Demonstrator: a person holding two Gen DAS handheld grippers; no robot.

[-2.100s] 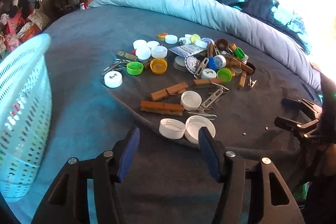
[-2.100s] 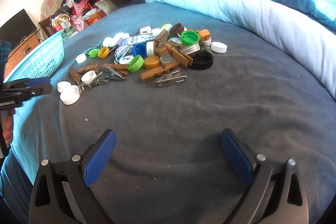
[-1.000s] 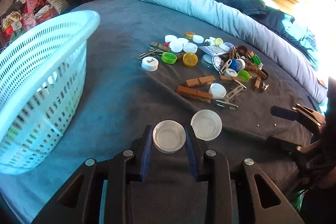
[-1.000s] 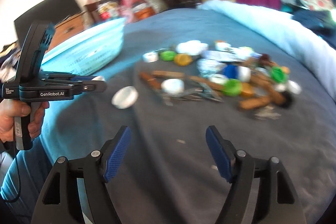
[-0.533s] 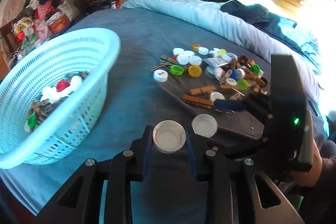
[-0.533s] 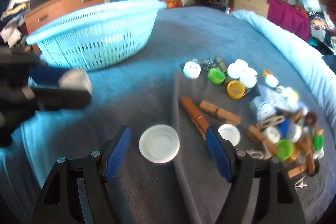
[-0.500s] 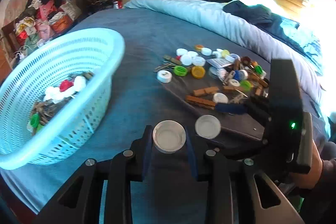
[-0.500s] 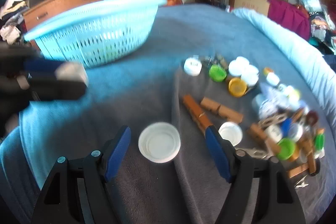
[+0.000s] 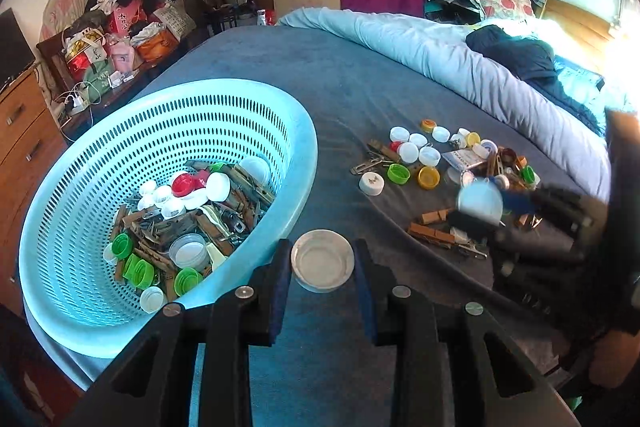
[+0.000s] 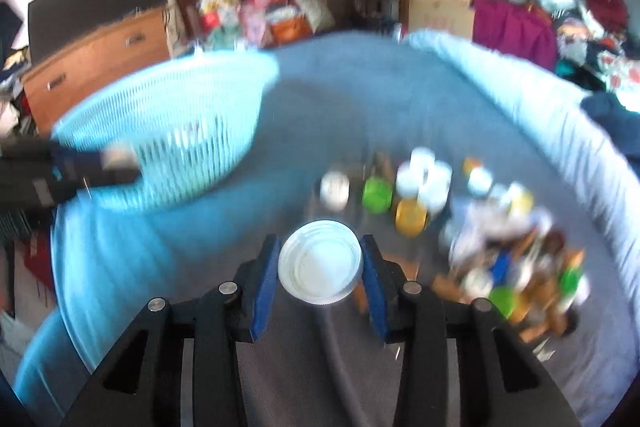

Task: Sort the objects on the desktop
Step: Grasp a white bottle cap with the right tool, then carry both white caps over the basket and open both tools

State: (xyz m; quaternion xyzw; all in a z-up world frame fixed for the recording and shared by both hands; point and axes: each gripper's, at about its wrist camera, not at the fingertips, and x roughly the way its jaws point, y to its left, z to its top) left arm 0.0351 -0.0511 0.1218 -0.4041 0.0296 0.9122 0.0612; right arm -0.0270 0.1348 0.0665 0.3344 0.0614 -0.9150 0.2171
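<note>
Two white lids in hand, one per claw, both off the bed. Left claw [image 9: 322, 277] clamped on a shallow white lid [image 9: 322, 260], hollow side up, pinched across its width between the blue pads. Right claw [image 10: 320, 277] closing on a wider white lid [image 10: 320, 267], the lid between the pads and touching both; view blurred, so firmness of that grip not certain.

Landmark: the pale blue basket [image 9: 304, 155], perforated, tilted, already part full of caps and wooden clothespins.

Key relation for the coming drop: basket rim just left of and beyond the left claw's lid, nearly touching it in the left wrist view. Left hand clearly the nearer of the two. A short carry up and leftward over the rim likely enough, then release.

Right claw's lid farther off: basket up and to the left of it, well apart, with bare blue bed cover [image 10: 224, 223] between. Left claw [image 10: 116, 163] visible there right at the basket's near wall.

Remaining pile of caps and clothespins [image 9: 428, 167] to the right of the basket, on the bed. Much sorting apparently left.
</note>
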